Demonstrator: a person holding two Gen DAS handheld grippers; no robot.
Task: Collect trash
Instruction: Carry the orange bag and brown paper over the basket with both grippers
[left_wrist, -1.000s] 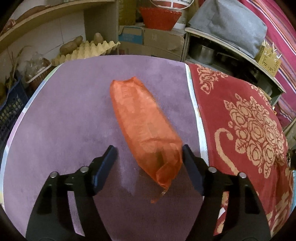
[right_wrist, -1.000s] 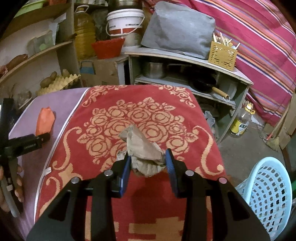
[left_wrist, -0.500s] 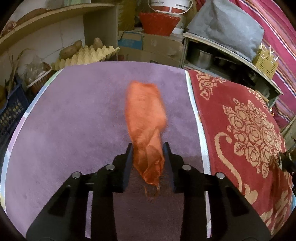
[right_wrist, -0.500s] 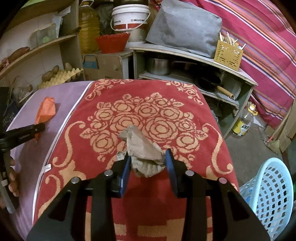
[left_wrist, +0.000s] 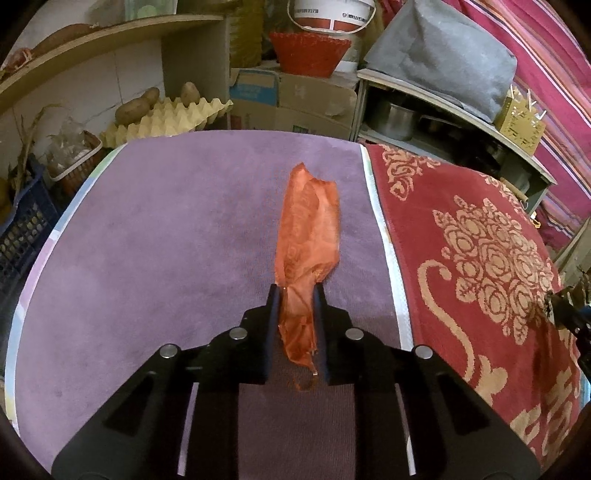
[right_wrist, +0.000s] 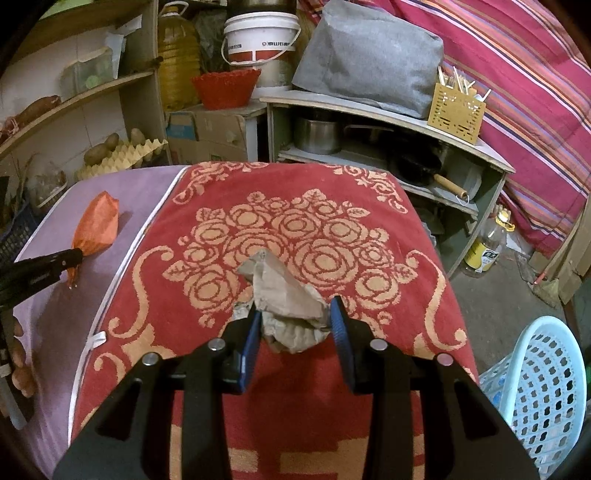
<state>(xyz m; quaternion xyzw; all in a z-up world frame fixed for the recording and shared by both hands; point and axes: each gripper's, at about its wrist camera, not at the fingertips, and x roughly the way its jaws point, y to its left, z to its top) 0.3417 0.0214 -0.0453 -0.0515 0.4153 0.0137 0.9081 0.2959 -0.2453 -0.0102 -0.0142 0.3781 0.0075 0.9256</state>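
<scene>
A thin, crinkled orange plastic bag (left_wrist: 308, 236), slightly translucent and faintly glossy, is pinched between the matt black plastic fingers of the left gripper (left_wrist: 295, 295), whose jaws are closing. Beneath it a soft, matt purple cloth (left_wrist: 147, 240) with a short nap is spread. To the right a red woven towel (right_wrist: 295, 206) with a tan rose pattern is laid. Crumpled, dull brown paper (right_wrist: 288, 302) is clamped by the ribbed blue pads (right_wrist: 338, 325) of the right gripper (right_wrist: 295, 323). At the near right a pale blue perforated plastic basket (right_wrist: 546, 387) is seen.
</scene>
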